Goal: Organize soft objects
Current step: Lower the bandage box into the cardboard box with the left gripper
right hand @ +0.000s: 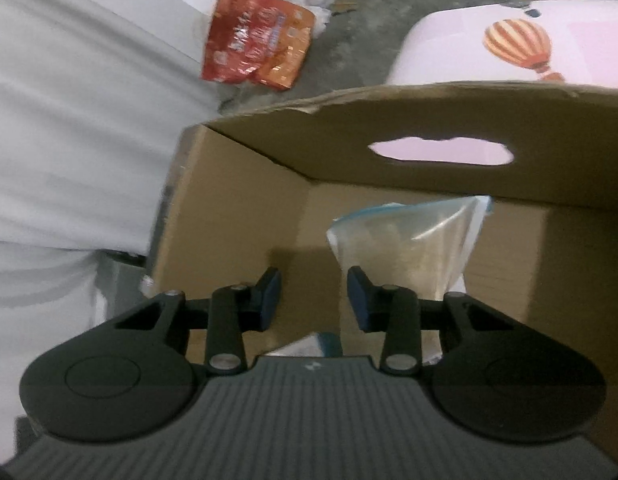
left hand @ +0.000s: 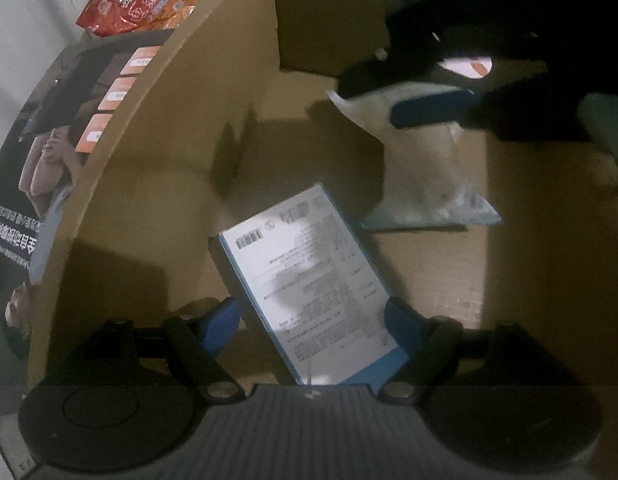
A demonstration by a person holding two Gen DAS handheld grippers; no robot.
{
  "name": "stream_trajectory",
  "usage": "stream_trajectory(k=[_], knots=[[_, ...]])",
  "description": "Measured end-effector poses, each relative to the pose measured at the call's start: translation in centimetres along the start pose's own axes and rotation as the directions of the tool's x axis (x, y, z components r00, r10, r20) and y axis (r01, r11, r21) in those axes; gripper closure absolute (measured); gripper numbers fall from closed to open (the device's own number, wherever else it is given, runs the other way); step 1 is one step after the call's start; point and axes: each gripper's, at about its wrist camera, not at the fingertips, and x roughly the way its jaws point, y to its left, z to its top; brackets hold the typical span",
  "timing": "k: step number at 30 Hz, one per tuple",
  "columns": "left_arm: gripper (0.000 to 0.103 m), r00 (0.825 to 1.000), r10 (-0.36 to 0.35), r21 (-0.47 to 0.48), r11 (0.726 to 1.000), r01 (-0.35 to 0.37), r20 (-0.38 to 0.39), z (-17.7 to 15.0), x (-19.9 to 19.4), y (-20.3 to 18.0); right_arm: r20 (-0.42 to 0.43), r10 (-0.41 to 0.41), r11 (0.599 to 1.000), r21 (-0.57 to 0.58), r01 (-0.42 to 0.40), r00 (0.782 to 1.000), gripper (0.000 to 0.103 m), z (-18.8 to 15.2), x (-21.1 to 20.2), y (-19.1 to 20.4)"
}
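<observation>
Left wrist view: left gripper (left hand: 313, 324) pointed steeply down into an open cardboard box (left hand: 149, 200), jaws set wide to either side of a flat blue-and-white printed packet (left hand: 309, 280); blue pads (left hand: 221, 328) close to its edges, contact not clear, so read as open around it rather than clamped. Ahead and to the right, right gripper (left hand: 393, 96) over a clear plastic bag (left hand: 425, 168) of pale contents lying against the far box wall.

Right wrist view: right gripper (right hand: 313, 300) with a narrow gap between the jaws, nothing in that gap; clear plastic bag (right hand: 409, 240) just ahead, beyond the right-hand finger, apparently free of it. Box wall with cut-out handle (right hand: 441, 152) beyond. Outside the box, far ahead-left, red snack bag (right hand: 257, 40) on the floor.

Handling, as judged: packet light, fairly flat, likely to flex; best taken across its short width near mid-length. Plastic bag limp, slippery, shape-shifting; best pinched at a gathered top corner, gently enough not to burst it.
</observation>
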Motion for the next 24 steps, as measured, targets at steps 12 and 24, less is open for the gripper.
stream_trajectory(k=[12,24], knots=[[0.042,1.000,-0.004,-0.011,1.000,0.004,-0.003,0.7,-0.7,1.4,0.019,-0.052,0.999,-0.013,0.053,0.998,0.068,-0.4,-1.1,-0.9],[0.021,0.996,-0.043,-0.076,0.996,0.037,-0.073,0.9,1.0,0.0,0.034,-0.043,0.999,-0.011,0.043,0.998,0.067,-0.7,-1.7,-1.5]])
